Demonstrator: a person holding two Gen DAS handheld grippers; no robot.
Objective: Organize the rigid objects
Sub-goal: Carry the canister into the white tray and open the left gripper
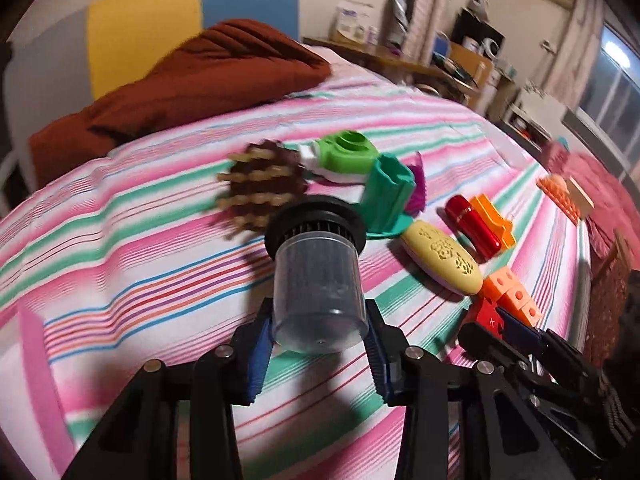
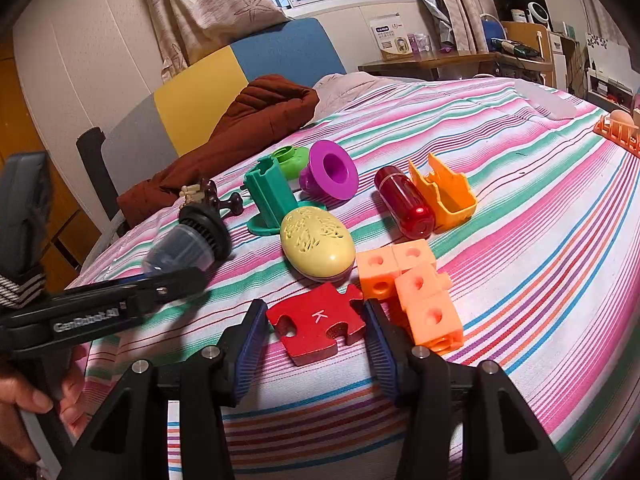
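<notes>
Toys lay scattered on the striped bed (image 2: pixel 520 240), and I had two of them in my grip. My left hand-held gripper (image 1: pixel 320 344) had its pads pressed on the clear end of a jar (image 1: pixel 318 280) with a black ribbed cap, held clear of the cover and pointing away from me. My right hand-held gripper (image 2: pixel 318 344) stood partly closed, its blue pads touching both sides of a red puzzle piece (image 2: pixel 318 326) marked K.

From the left wrist I saw a blurred brown pine cone (image 1: pixel 260 184) just behind the jar, a far window and a cluttered shelf; the puzzle piece was only a red sliver behind the other gripper there. The right wrist gave me what that view lacked: the left gripper from the side, and a hand (image 2: pixel 24 404) on its handle at the lower left. It also showed the purple funnel (image 2: pixel 330 174) whole, where the left view had only its edge behind the teal mould (image 1: pixel 388 196).

An open orange mould (image 2: pixel 444 194) lay on its side beside a red capsule (image 2: pixel 406 204), nothing visible inside it. The jar's contents looked dark; I could not tell what they were. A yellow egg-shaped case (image 2: pixel 318 242) sat closed, near peach cubes (image 2: pixel 416 284).
</notes>
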